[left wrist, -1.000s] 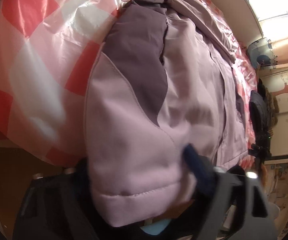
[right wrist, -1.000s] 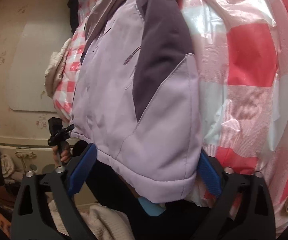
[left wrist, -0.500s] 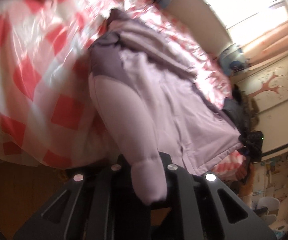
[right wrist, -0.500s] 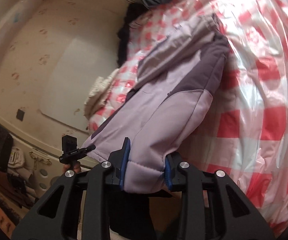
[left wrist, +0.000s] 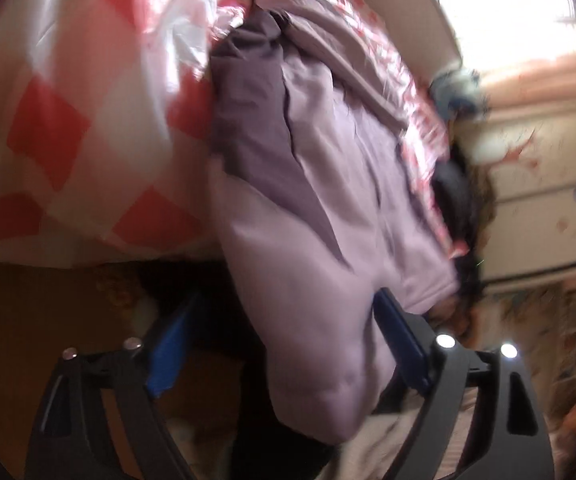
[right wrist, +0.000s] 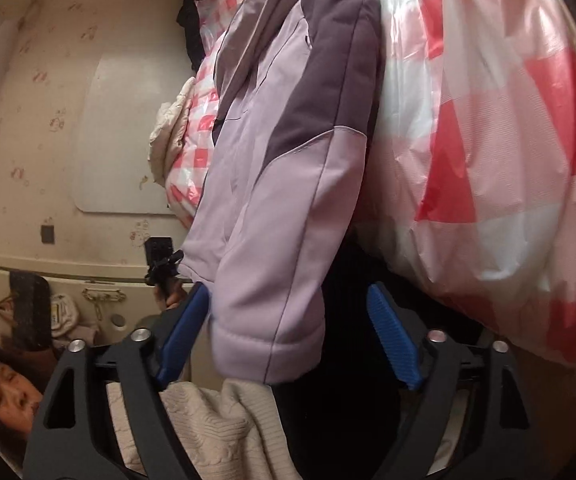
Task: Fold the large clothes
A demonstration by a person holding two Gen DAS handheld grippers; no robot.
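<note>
Both sets of jaws were opening: the left gripper (left wrist: pixel 284 344) and right gripper (right wrist: pixel 288 336) each straddled an unclamped cuff of the padded lilac-and-purple jacket (right wrist: pixel 288 168), overhanging the near edge of the red-checked plastic cover (right wrist: pixel 507 120).

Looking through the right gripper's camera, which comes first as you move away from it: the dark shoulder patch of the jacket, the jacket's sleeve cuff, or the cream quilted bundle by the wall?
From the right gripper, whose jaws are opening:
1. Sleeve cuff: hanging between the blue pads, touching neither.
2. Dark shoulder patch: farther up the sleeve, on the checked sheet.
3. Cream quilted bundle: far left edge of the bed, beside the wall.
</note>
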